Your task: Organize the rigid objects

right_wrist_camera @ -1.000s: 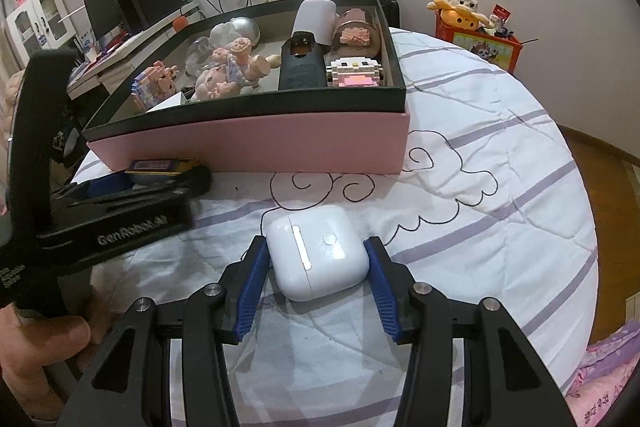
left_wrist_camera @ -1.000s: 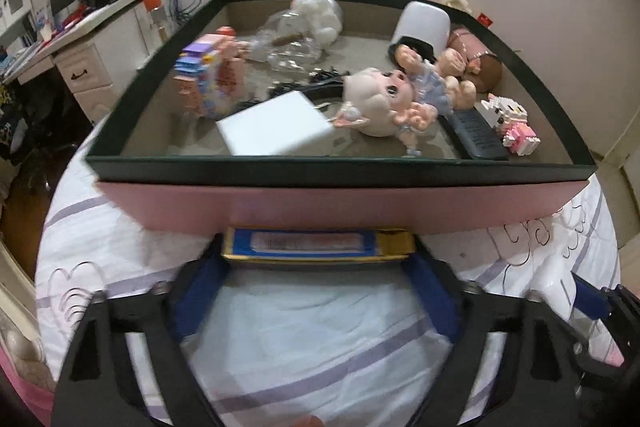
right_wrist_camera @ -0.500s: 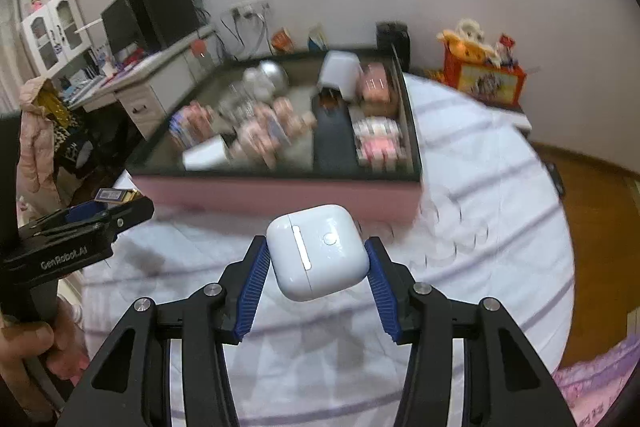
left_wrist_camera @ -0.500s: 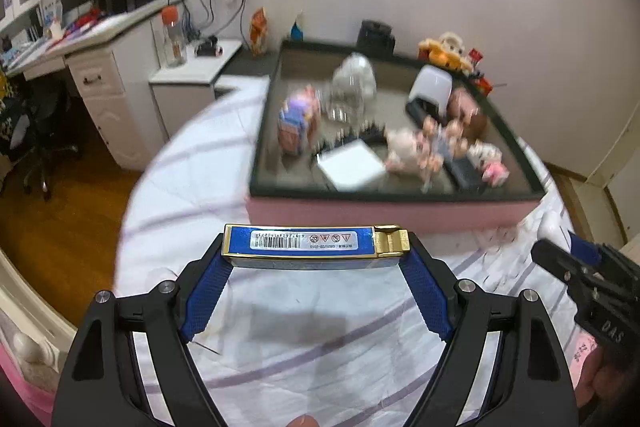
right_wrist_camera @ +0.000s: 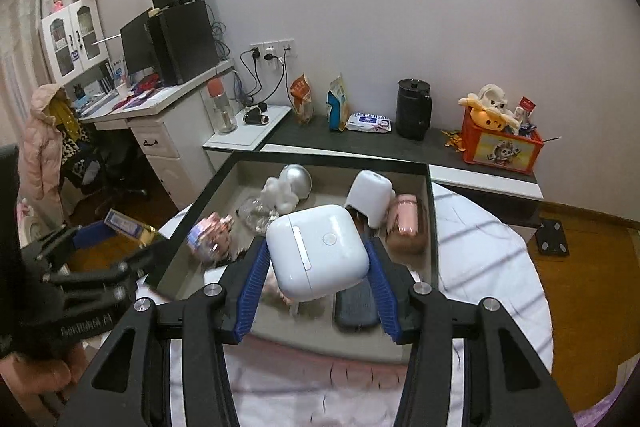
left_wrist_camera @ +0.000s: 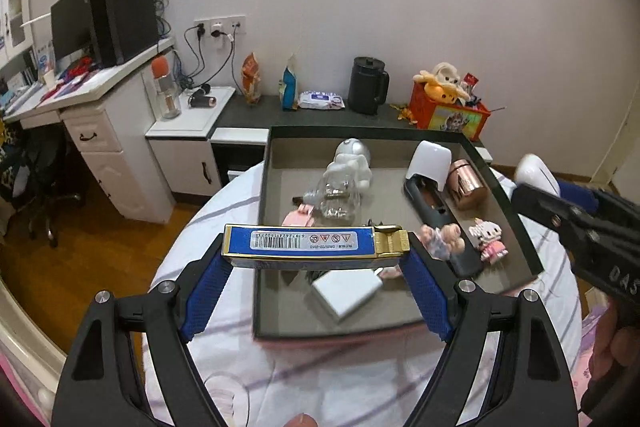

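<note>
The left gripper (left_wrist_camera: pixel 316 259) clamps a flat blue-and-gold box (left_wrist_camera: pixel 312 241) by its two ends, held in the air over the near part of the tray (left_wrist_camera: pixel 262 227); the right gripper (right_wrist_camera: pixel 318 265) squeezes a white earbud case (right_wrist_camera: pixel 318 251) between its blue pads, also lifted above the tray; toys (left_wrist_camera: pixel 348 167) and a remote (left_wrist_camera: pixel 440 223) lie inside the tray on the striped sheet (left_wrist_camera: pixel 320 379).

Figurines (right_wrist_camera: pixel 210 237) in tray blurred; remote (right_wrist_camera: pixel 356 303) partly behind earbud case (right_wrist_camera: pixel 318 251).
</note>
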Demonstrator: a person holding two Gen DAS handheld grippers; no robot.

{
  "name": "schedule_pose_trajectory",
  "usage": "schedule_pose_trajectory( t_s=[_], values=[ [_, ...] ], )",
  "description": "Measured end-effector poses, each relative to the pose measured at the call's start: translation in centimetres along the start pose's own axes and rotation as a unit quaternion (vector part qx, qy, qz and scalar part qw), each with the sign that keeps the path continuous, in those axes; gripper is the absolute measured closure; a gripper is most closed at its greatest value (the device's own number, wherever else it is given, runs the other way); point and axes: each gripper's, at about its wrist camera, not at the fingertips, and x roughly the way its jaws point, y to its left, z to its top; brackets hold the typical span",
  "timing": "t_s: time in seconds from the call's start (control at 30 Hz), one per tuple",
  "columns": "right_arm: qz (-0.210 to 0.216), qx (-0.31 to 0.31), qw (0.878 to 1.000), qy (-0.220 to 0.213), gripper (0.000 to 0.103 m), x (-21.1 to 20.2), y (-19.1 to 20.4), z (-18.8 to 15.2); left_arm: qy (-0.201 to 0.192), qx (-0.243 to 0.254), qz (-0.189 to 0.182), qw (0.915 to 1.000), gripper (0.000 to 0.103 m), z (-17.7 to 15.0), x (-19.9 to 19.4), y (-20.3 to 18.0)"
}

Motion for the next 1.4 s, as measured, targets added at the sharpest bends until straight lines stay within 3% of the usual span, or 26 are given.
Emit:
schedule_pose_trajectory(
  t_s=[0.3, 0.5, 0.67, 0.7, 0.73, 0.77, 1.1, 1.4],
  values=[
    [0.007, 0.036, 0.997, 0.068, 0.053, 8.5, -2.7, 1.7, 0.038, 0.02, 0.003, 0.9991, 0.019, 1.0, 5.9, -1.2],
    [0.019, 0.051, 0.993, 0.103, 0.053, 11.9, -3.4, 1.4, 0.053, 0.044, 0.014, 0.9975, 0.018, 0.4, 7.5, -2.1],
    [0.03, 0.051, 0.991, 0.122, 0.051, 12.6, -3.0, 1.2, 0.047, 0.065, 0.04, 0.996, 0.0, 0.1, 6.8, -2.4],
    [0.036, 0.052, 0.99, 0.122, 0.039, 12.6, -2.9, 1.1, 0.045, 0.067, 0.042, 0.9958, 0.0, 0.0, 6.5, -2.4],
    [0.042, 0.054, 0.99, 0.12, 0.02, 12.3, -2.8, 1.1, 0.044, 0.069, 0.044, 0.9957, 0.0, 0.0, 6.2, -2.4],
    [0.044, 0.057, 0.991, 0.115, 0.018, 12.0, -2.7, 1.1, 0.042, 0.069, 0.045, 0.9957, 0.0, -0.1, 5.6, -2.3],
    [0.027, 0.099, 0.993, 0.051, 0.017, 4.6, -2.9, 0.4, 0.0, 0.063, 0.042, 0.9972, 0.0, -1.3, -1.4, -2.1],
    [0.019, 0.112, 0.994, 0.01, 0.017, -4.6, -0.9, -4.7, -0.033, 0.037, 0.031, 0.9983, 0.0, -3.9, -10.0, -1.2]
  ],
)
